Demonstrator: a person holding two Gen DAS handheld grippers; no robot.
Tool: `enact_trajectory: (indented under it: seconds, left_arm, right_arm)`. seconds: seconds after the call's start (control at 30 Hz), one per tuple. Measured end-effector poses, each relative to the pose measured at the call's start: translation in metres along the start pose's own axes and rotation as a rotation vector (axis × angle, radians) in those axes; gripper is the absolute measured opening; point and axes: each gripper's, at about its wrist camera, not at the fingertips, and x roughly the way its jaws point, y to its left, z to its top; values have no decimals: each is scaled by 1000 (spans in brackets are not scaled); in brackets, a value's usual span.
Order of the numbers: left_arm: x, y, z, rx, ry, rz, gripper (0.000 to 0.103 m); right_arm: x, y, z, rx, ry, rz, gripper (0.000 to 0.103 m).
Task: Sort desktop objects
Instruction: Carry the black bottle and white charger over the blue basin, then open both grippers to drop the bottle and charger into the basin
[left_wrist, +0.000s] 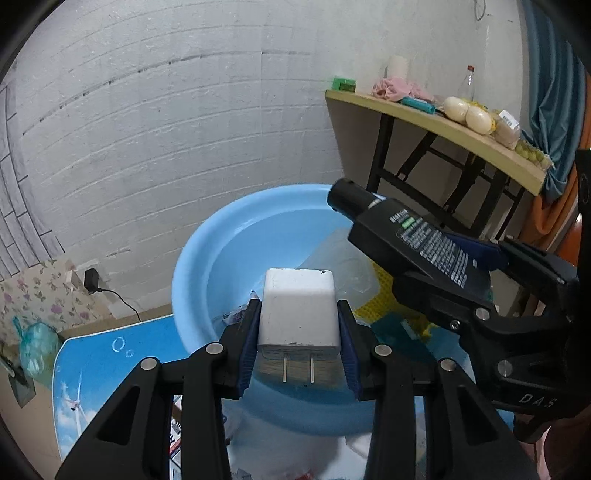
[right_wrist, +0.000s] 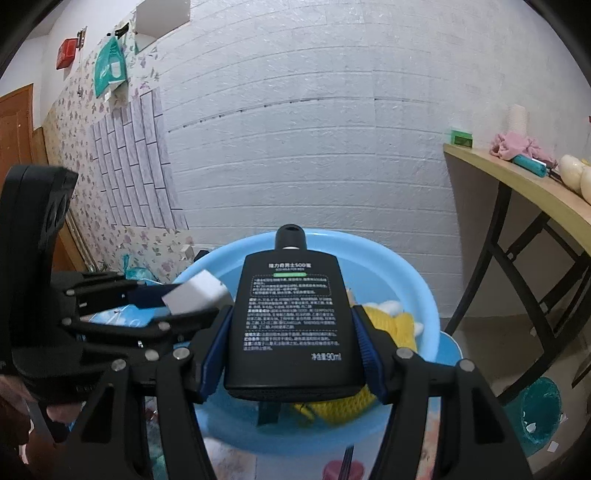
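White brick wall behind, blue basin (left_wrist: 207, 258) near. Left gripper (left_wrist: 299, 332) clamps a white charger (left_wrist: 298, 310), right gripper (right_wrist: 291, 354) clamps a black bottle (right_wrist: 291, 314), both over the basin. Some stuff's already inside, so I'd guess midway.

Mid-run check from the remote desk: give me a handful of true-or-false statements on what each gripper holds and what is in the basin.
1. The left gripper is shut on a white charger. True.
2. The charger's prongs point away from the camera. False: they point toward it.
3. The right gripper holds a black bottle. True.
4. The bottle has no cap. False: a black cap is on it.
5. The blue basin is empty. False: a yellow mesh item lies inside.
6. Both held items are above the basin. True.
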Motion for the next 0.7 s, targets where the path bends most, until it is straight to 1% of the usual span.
enact_trajectory:
  seconds: [0.17,0.23,0.3,0.33,0.4,0.57,0.7]
  left_arm:
    - [10,4,-4,-7,24,14,40]
    - [8,6,-5,-10,18,27,48]
    - [4,5,-5,-16,3,31,58]
    - [1,6,-5,-20,-6,30,60]
    - [-6,7,-6,-25,-19,30,67]
    - [-23,9,-16,-28,-28,43,70]
    - [-39,13,-29,-65,-30,68,80]
  right_arm:
    - [13,-6,1,29,22,11,61]
    - [15,-7,0,33,26,9,62]
    - [9,-6,-1,36,7,8,63]
    - [7,-6,-1,39,0,8,63]
    - [0,-5,0,45,-17,5,63]
    - [-13,-3,-2,50,-17,-4,63]
    - [-25,0,-10,56,-10,-10,63]
